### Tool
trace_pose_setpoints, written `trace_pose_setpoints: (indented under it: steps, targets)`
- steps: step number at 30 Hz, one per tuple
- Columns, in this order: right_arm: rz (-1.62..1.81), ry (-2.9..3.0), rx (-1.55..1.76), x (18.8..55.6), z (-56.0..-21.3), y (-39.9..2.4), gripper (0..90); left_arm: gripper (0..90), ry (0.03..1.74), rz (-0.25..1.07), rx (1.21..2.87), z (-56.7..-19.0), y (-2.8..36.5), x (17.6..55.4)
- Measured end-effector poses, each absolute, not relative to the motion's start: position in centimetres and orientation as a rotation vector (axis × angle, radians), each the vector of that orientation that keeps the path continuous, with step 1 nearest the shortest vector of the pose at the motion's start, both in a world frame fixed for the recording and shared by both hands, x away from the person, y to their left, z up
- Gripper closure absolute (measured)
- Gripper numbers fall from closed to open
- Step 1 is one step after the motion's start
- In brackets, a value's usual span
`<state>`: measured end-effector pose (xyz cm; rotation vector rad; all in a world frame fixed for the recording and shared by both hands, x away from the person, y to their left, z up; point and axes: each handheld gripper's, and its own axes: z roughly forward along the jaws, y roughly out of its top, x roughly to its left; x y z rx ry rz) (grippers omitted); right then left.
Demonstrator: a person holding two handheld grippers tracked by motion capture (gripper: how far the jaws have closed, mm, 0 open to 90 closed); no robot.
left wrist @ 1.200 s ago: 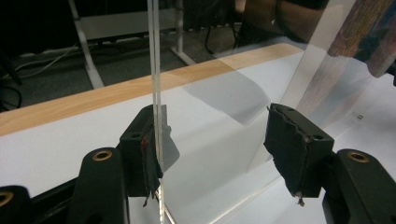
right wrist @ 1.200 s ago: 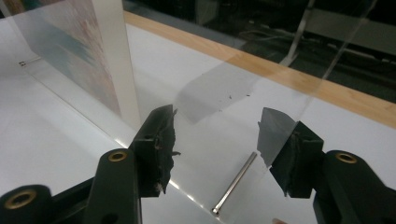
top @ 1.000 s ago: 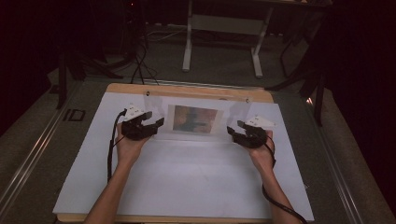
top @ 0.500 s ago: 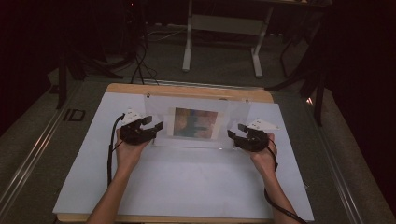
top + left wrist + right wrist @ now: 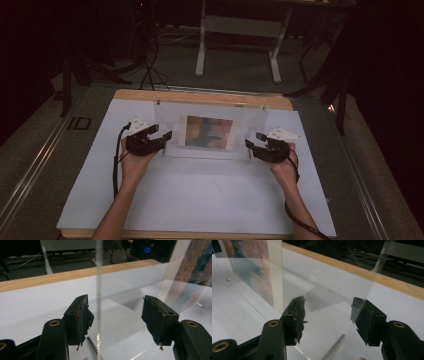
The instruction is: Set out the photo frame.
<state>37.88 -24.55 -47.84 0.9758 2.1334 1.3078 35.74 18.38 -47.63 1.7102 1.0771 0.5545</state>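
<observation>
The left claw (image 5: 162,137) stands released with its jaws spread to either side of the left edge of a clear acrylic picture frame (image 5: 210,132), and the right claw (image 5: 253,145) is likewise released, straddling the right edge; neither pad pinches the sheet. Standing near upright toward the back of the white tabletop (image 5: 200,195), the frame sits between the two claws with a colourful print at its centre. Approaching both ends at once looks meant to steady a thin, tippy panel evenly before any lift.
</observation>
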Motion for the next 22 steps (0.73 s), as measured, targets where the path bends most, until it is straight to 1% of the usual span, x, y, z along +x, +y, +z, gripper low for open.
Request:
trace_pose_setpoints:
  steps: [9, 17, 22]
  targets:
    - [1.360, 2.098, 1.038, 37.9, -46.8, -27.6, 42.8, 39.0, 1.100, 0.577, 1.674, -47.0, 20.2, 35.2]
    - [1.316, 2.113, 1.022, 37.8, -46.5, -28.4, 42.9, 39.3, 1.126, 0.591, 1.637, -46.6, 21.6, 34.9]
    - [1.282, 2.113, 1.054, 38.0, -46.5, -29.5, 42.9, 39.6, 1.172, 0.601, 1.621, -46.6, 22.6, 34.9]
